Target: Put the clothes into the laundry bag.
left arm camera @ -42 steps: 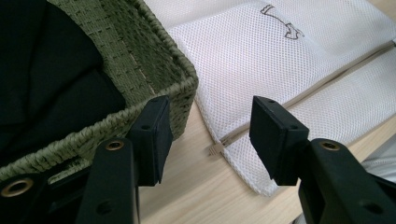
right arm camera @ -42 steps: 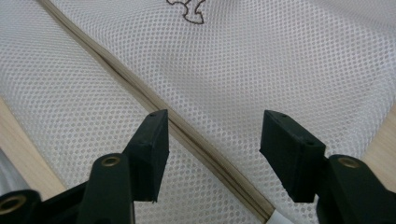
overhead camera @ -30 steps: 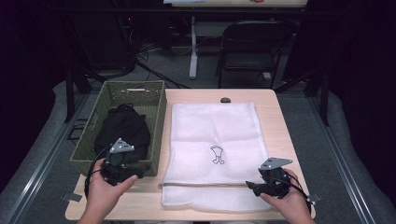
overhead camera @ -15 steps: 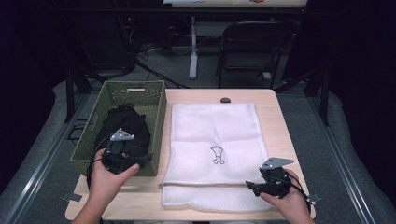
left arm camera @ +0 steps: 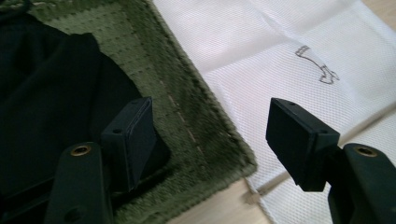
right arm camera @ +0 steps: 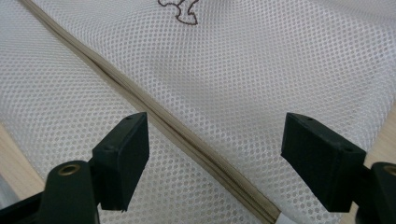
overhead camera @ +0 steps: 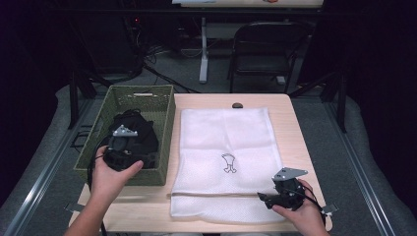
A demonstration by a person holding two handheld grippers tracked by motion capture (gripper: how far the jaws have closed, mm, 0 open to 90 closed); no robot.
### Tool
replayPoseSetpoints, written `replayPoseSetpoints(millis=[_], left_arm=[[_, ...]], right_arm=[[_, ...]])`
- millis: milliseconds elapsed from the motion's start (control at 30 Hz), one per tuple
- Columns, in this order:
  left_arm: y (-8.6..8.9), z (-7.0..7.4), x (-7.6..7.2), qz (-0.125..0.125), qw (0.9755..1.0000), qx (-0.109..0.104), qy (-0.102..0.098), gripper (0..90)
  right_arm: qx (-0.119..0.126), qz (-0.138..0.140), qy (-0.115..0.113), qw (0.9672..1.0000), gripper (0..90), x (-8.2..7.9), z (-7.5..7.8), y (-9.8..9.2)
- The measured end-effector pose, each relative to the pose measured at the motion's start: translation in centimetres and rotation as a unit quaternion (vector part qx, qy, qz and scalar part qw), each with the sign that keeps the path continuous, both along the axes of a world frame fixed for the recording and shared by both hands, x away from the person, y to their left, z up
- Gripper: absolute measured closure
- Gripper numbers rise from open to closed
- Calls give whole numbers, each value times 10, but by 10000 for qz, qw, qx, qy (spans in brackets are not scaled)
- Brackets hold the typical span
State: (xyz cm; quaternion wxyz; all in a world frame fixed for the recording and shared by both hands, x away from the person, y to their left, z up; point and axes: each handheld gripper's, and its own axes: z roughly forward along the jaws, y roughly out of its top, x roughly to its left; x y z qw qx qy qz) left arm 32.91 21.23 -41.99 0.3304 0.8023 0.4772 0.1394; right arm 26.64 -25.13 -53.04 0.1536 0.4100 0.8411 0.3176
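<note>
On the table: a pale wooden table [overhead camera: 290,128] carries everything I work with, its bare top showing past the right edge of the cloth.
White mesh bag [overhead camera: 223,147]: it lies flat on the table, from near the far edge down to the near one, a small dark emblem [overhead camera: 229,163] stitched near its middle and a tan zipper band [right arm camera: 187,140] running across its near end.
Green basket [overhead camera: 164,123]: it stands just beside the bag's left edge, on the table's left side.
Black garment [overhead camera: 142,132]: it is bundled inside the basket, a dark heap against the woven floor.
My left gripper [left arm camera: 210,135]: I hold it over the near end of the basket; the fingers [left arm camera: 133,135] are spread and have just been opening wider, with nothing between them, one above the garment and the other above the bag, the basket's rim between.
My right gripper [right arm camera: 215,154]: low over the bag's near right corner, fingers [right arm camera: 123,154] spread wide after just opening further, straddling the zipper band without pinching it.
</note>
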Motion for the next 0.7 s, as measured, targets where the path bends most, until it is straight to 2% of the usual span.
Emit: replayPoseSetpoints(millis=[100,200,300,600,700], left_arm=[[7,2,10,116,9999,-16,30,317],[14,3,21,280,9996,81,57,312],[21,3,31,383,9991,49,161,323],[32,-1,44,579,9982,15,164,341],[34,-2,48,636,9977,-43,230,341]], right_arm=[[-28,-3,9,10000,217,1,-2,0],[-10,-32,26,10000,211,1,-2,-1],[-18,-10,18,10000,210,2,-3,-2],[-32,-30,12,10000,220,1,-4,-3],[-34,-41,28,10000,222,1,-5,-3]])
